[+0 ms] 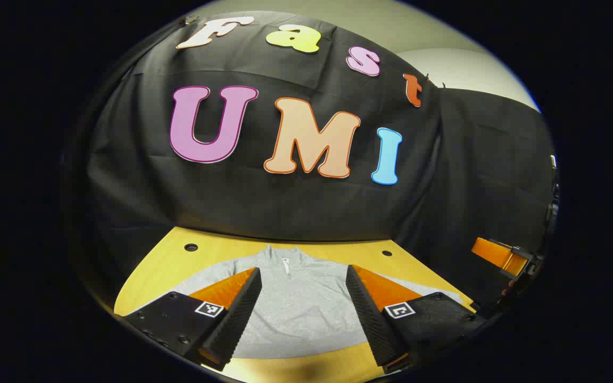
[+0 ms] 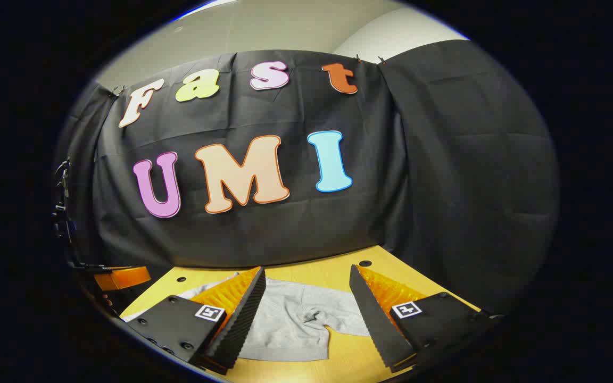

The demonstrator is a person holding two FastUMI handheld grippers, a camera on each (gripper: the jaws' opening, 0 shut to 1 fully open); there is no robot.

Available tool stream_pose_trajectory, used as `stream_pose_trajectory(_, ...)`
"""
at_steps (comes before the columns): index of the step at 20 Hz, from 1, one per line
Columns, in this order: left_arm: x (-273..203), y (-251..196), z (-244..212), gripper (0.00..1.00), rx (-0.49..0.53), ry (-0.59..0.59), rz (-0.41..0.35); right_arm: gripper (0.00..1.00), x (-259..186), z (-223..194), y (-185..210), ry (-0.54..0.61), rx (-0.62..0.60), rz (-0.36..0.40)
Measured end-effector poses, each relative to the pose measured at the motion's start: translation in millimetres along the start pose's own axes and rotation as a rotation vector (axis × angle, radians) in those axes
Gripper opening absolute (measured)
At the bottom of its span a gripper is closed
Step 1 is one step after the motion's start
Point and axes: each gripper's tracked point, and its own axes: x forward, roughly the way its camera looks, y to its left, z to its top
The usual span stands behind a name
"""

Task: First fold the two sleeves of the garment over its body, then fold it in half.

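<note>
A grey pullover [image 1: 301, 303] lies flat on the yellow worktop [image 1: 168, 266], its collar and short zip [image 1: 287, 267] pointing toward the black cloth at the back, so its long axis runs away from whoever holds the tools. The left gripper [image 1: 301, 319] hangs above the near hem, fingers spread wide with nothing between them, looking straight up the middle of the body. The right gripper [image 2: 306, 319] is likewise open and holding nothing, and from the right gripper view what lies just ahead of it is a rumpled sleeve [image 2: 314, 319] with its cuff end bunched toward the garment's side. That sleeve sits straight ahead of the right fingers, so I'd judge the right hand better placed to take the first fold, drawing the sleeve sideways across the chest. Neither sleeve looks folded over the body yet, though the far sleeve is hard to make out.
</note>
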Motion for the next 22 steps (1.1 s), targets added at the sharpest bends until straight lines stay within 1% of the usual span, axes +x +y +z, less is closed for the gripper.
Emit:
stream_pose_trajectory(3,-0.9,3.6,-3.3,0.93,0.001,0.001,0.022,0.96,3.9,-7.8,-4.4,0.015,0.006,0.002)
stream_pose_trajectory(5,-2.6,6.0,-5.7,0.93,-0.002,0.001,0.038,0.98,6.2,-10.4,-7.7,0.024,0.008,-0.002)
stream_pose_trajectory(6,-3.5,7.8,-6.8,0.93,-0.003,0.002,0.047,0.95,7.1,-10.6,-11.9,0.027,0.006,-0.004)
stream_pose_trajectory(7,-5.3,10.4,-8.8,0.93,-0.003,0.001,0.058,0.98,9.1,-11.7,-13.1,0.032,0.004,-0.007)
stream_pose_trajectory(8,-6.2,13.3,-8.0,0.93,-0.005,0.0,0.07,0.98,10.3,-11.6,-17.0,0.037,0.002,-0.007)
stream_pose_trajectory(9,-7.1,17.0,-9.8,0.93,-0.009,0.002,0.081,0.95,11.0,-13.7,-18.5,0.037,-0.003,-0.011)
stream_pose_trajectory(10,-8.0,19.0,-12.6,0.93,-0.014,0.007,0.092,0.98,11.7,-14.6,-22.7,0.04,-0.006,-0.016)
stream_pose_trajectory(11,-8.9,21.4,-13.7,0.93,-0.019,0.009,0.101,0.95,15.3,-17.9,-24.5,0.045,-0.007,-0.018)
stream_pose_trajectory(12,-10.2,24.4,-13.9,0.93,-0.023,0.011,0.112,0.98,15.6,-19.6,-28.9,0.052,-0.007,-0.024)
stream_pose_trajectory(15,-14.1,31.0,-19.7,0.93,-0.024,0.022,0.142,0.98,18.6,-29.3,-39.0,0.072,-0.009,-0.04)
stream_pose_trajectory(16,-15.6,33.2,-20.4,0.93,-0.022,0.025,0.151,0.95,18.2,-31.1,-43.6,0.079,-0.009,-0.041)
stream_pose_trajectory(17,-17.5,35.1,-22.9,0.93,-0.02,0.026,0.161,0.98,19.7,-33.3,-44.4,0.084,-0.011,-0.046)
stream_pose_trajectory(20,-20.9,36.8,-24.5,0.93,-0.019,0.026,0.183,0.98,25.9,-38.3,-61.3,0.102,-0.011,-0.066)
stream_pose_trajectory(22,-24.4,38.7,-25.7,0.93,-0.018,0.026,0.195,0.98,30.4,-43.7,-78.5,0.117,-0.014,-0.097)
